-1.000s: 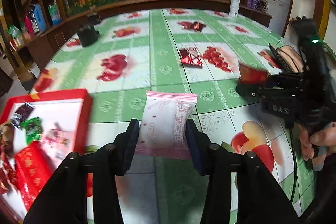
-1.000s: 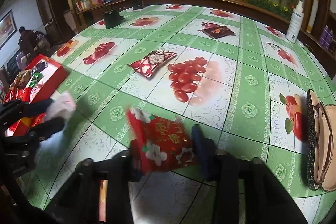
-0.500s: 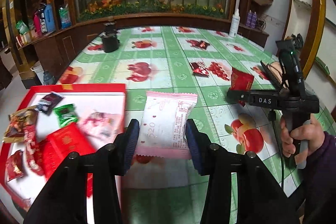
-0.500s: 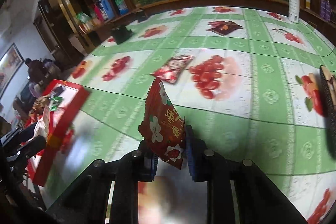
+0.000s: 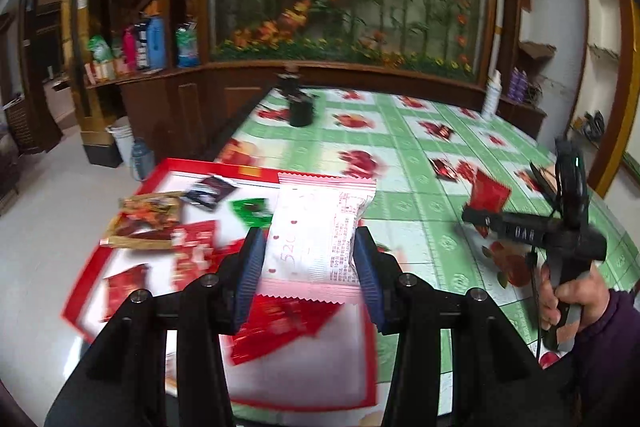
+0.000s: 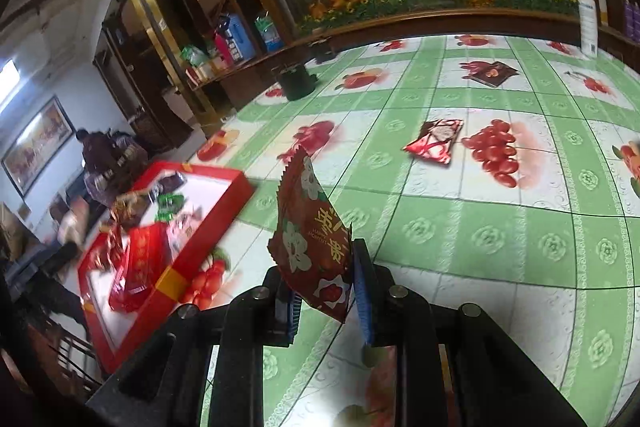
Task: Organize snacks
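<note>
My left gripper (image 5: 310,269) is shut on a pink-and-white snack packet (image 5: 318,231), held above the red box (image 5: 224,169) with the white floor. Several wrapped snacks lie in that box, among them a green one (image 5: 252,211) and an orange-brown one (image 5: 148,221). My right gripper (image 6: 326,301) is shut on a red flowered snack packet (image 6: 314,239), standing on edge, over the green fruit-print tablecloth (image 6: 500,227). The red box (image 6: 208,227) lies to its left. In the left wrist view the right gripper (image 5: 476,215) and its red packet (image 5: 488,195) show at the right.
Two more packets lie on the table: a red-and-white one (image 6: 436,141) and a dark one (image 6: 492,73) farther back. A black holder (image 6: 296,81) and a white bottle (image 6: 588,23) stand near the far edge. A person (image 6: 100,155) sits in the room at the left.
My left gripper has carried the pink packet leftward and up, from over the tablecloth to over the red box. My right gripper moved left toward the box, and its red packet turned on edge.
</note>
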Motion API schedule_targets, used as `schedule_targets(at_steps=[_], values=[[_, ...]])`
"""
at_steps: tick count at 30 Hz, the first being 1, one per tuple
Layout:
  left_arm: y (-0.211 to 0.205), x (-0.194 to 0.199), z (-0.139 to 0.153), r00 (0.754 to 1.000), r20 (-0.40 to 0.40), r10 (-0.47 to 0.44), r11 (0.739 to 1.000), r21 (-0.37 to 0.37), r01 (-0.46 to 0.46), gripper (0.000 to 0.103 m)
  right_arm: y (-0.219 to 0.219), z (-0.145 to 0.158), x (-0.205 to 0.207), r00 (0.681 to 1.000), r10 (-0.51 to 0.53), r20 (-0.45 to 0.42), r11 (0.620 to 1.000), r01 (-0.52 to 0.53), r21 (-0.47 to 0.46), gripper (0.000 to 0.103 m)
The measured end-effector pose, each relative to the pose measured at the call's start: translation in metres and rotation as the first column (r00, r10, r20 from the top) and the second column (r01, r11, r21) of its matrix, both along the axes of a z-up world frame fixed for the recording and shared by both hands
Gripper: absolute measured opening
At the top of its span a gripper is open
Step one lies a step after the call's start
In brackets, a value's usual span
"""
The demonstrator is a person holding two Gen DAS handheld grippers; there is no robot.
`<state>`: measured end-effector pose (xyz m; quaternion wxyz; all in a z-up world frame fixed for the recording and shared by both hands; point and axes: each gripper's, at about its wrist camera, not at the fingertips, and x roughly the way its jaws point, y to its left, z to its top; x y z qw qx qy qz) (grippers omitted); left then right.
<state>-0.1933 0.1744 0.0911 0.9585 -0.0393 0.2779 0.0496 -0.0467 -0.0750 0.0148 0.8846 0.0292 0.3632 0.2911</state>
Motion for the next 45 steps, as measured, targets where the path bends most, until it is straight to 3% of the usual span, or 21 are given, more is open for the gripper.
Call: schedule_targets(at_steps=[3,9,15,20,29,34,39,45], values=[[0.014,-0.022,0.008,0.999,0.026,0.047,0.999,0.004,-0.047,0.043,-0.002,-0.002,0.002,0.999,0.035,-0.016,0.998,-0.034,0.045,0.023],[0.037,-0.076,0.031,0.990,0.073,0.117,0.993,0.022,-0.118,0.043,-0.019,-0.004,0.008,0.999,-0.022,-0.044,0.993,0.027,0.116,0.023],[0.047,-0.120,0.049,0.986,0.102,0.131,0.989,0.054,-0.137,0.043,-0.026,0.001,0.005,0.994,-0.110,-0.024,0.990,0.112,0.083,0.023],[0.051,-0.142,0.056,0.986,0.111,0.125,0.990,0.058,-0.132,0.043,-0.007,0.029,-0.020,0.997,-0.080,0.020,0.992,0.078,0.097,0.023],[0.056,-0.148,0.049,0.992,0.096,0.085,0.995,0.041,-0.090,0.043,0.074,0.101,-0.078,0.983,0.086,0.162,0.988,-0.104,0.110,0.022],[0.078,-0.153,0.043,0.991,0.082,0.109,0.994,0.011,-0.111,0.043,0.130,0.123,-0.089,0.969,0.165,0.182,0.979,-0.184,0.090,0.022],[0.106,-0.161,0.031,0.984,0.066,0.166,0.986,-0.009,-0.166,0.043,0.192,0.134,-0.095,0.957,0.235,0.172,0.964,-0.253,0.088,0.022],[0.122,-0.163,0.018,0.980,0.049,0.193,0.981,-0.029,-0.192,0.043,0.243,0.124,-0.112,0.941,0.305,0.147,0.947,-0.316,0.056,0.022]])
